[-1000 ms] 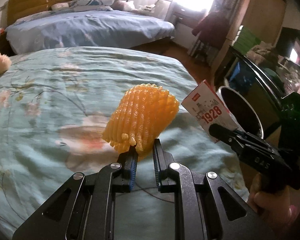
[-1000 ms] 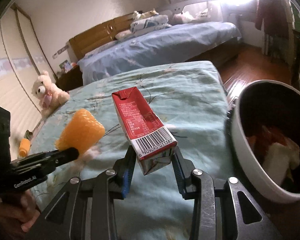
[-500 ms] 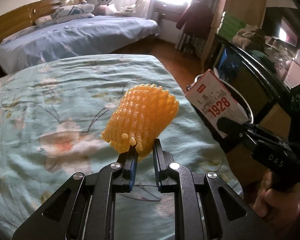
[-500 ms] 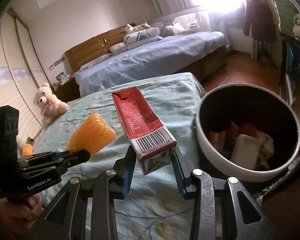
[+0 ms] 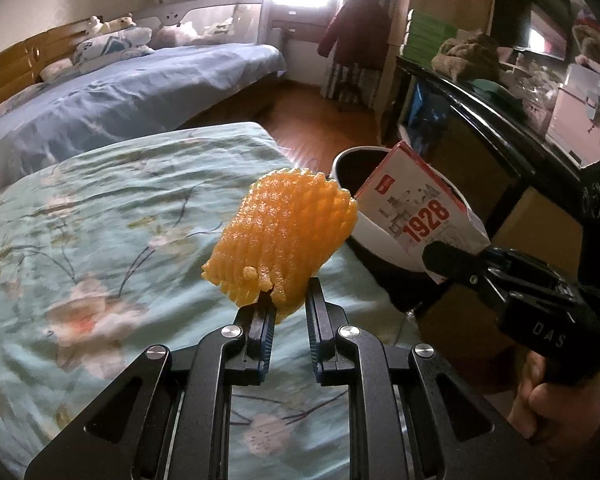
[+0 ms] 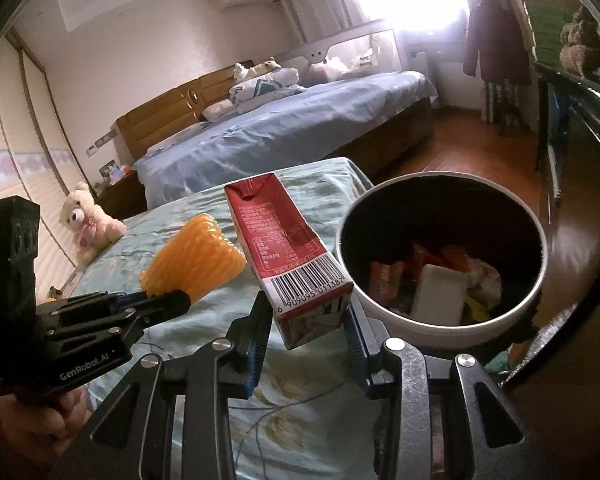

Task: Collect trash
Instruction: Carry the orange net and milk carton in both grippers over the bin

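Note:
My left gripper [image 5: 287, 300] is shut on an orange foam fruit net [image 5: 284, 236] and holds it above the bed's corner; the net also shows in the right wrist view [image 6: 198, 258]. My right gripper [image 6: 305, 320] is shut on a red and white drink carton [image 6: 286, 248], held tilted beside the white trash bin [image 6: 520, 312]. The carton also shows in the left wrist view [image 5: 416, 216], in front of the bin [image 5: 374, 230]. The bin stands on the floor at the bed's corner and holds several pieces of trash.
A teal floral bedspread [image 5: 100, 220] covers the near bed. A second bed with blue sheets [image 6: 284, 128] stands behind. A teddy bear [image 6: 86, 220] sits at the far left. A dark cabinet [image 5: 480, 128] lines the right side, beyond the wooden floor [image 6: 440, 148].
Both grippers have swung right toward the bed's corner with their loads. The trash bin has come into fuller view and now sits close beside the carton.

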Demonstrator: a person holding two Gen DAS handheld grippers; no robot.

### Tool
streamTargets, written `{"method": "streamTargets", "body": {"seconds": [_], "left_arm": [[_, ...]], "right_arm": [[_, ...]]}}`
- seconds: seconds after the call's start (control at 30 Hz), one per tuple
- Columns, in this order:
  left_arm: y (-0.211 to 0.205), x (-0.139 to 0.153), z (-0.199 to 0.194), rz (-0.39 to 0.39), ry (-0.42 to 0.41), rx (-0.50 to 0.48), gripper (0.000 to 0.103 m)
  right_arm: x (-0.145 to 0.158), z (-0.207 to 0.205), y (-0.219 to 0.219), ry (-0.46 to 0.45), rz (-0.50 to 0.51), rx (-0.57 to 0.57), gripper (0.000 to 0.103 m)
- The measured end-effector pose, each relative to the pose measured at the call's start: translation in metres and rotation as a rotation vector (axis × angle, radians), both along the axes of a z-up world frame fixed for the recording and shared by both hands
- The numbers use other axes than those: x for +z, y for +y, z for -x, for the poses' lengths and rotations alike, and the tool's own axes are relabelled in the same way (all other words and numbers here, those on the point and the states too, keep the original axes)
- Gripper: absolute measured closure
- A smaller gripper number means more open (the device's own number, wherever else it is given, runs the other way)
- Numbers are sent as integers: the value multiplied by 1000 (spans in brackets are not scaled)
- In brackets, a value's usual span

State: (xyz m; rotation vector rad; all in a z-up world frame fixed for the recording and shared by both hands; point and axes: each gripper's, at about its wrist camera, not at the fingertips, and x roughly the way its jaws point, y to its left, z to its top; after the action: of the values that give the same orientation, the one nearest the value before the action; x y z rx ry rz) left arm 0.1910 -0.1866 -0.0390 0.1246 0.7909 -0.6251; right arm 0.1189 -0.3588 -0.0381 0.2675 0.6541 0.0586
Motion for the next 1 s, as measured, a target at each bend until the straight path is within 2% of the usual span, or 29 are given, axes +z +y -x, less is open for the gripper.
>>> {"method": "streamTargets", "body": {"seconds": [1.0], "left_arm": [[-57, 7, -4, -12, -20, -110, 89]], "right_arm": [[5, 13, -49, -5, 26, -156, 66]]}}
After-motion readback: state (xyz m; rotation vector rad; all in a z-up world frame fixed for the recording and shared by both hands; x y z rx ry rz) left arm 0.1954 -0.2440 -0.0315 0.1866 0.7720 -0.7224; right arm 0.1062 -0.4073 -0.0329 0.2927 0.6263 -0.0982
